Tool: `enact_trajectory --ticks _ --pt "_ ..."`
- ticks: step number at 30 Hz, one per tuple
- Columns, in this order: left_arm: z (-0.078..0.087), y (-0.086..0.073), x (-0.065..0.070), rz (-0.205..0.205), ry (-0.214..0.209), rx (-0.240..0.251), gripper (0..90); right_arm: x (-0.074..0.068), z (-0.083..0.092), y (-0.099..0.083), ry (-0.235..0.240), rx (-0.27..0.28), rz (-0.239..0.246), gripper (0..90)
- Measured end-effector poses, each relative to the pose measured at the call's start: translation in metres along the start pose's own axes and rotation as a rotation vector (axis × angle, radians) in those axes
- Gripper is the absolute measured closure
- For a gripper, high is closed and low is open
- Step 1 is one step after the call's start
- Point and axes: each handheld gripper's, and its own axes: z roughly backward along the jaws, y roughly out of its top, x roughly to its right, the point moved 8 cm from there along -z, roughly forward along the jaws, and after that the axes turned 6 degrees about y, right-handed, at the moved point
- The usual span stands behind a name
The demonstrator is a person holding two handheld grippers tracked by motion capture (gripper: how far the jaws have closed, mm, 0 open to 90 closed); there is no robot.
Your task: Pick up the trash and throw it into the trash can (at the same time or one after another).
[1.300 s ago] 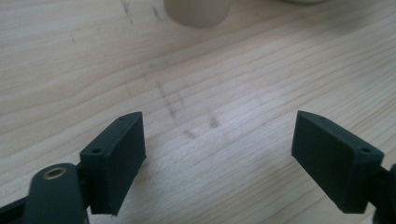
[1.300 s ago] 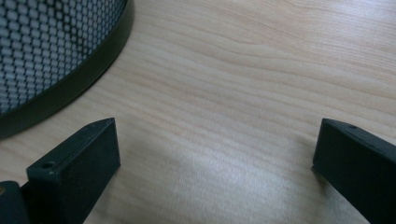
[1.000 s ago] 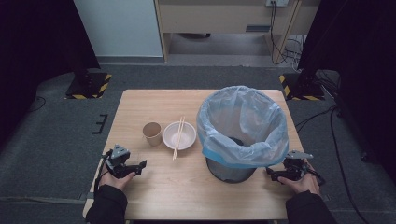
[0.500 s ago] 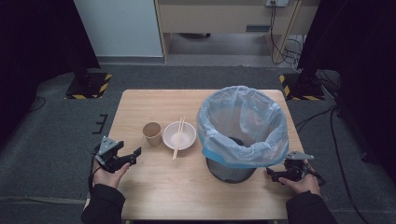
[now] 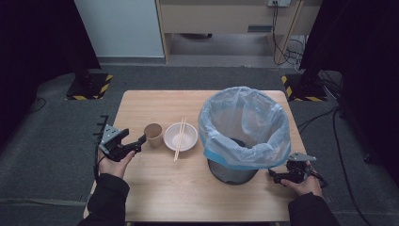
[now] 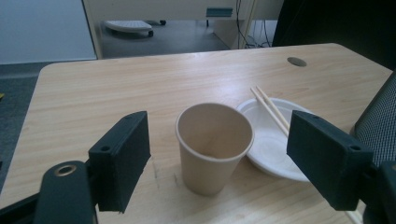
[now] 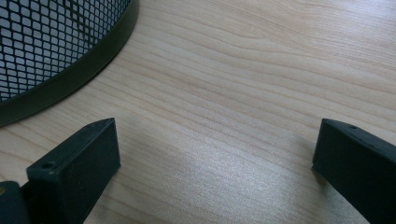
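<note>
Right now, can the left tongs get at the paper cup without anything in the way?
Probably yes. The left tongs stand open just beside the paper cup, which sits upright between the jaws, apart from the bowl with chopsticks behind it.

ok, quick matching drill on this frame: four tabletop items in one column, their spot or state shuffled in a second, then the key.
Things
1. paper cup
2. chopsticks
3. plastic liner
4. right gripper

Places or states
A. draped over the mesh bin's rim
B. open, low on the table by the bin's base
C. upright and empty, ahead of the open left gripper
D. lying across the white bowl

Pairs: 1-C, 2-D, 3-A, 4-B
</note>
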Motion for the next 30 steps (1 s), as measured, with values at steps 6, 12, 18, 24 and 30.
enact_trajectory --ticks 6,12,18,24,30 --pt "-0.013 0.011 0.002 -0.024 0.018 0.016 22.4 0.000 0.000 0.000 0.000 0.000 0.000 0.8" --pt "-0.031 0.007 -0.003 -0.033 0.046 0.001 25.9 0.000 0.000 0.000 0.000 0.000 0.001 0.7" --pt "-0.049 -0.006 -0.011 0.002 0.060 -0.043 31.5 0.000 0.000 0.000 -0.001 0.002 0.004 0.8" --pt "-0.061 -0.012 -0.019 0.012 0.093 -0.071 36.9 0.000 0.000 0.000 0.001 -0.001 0.000 0.7" --pt "-0.072 -0.026 -0.017 0.018 0.086 -0.142 45.4 0.000 0.000 0.000 0.001 -0.001 0.000 0.7"
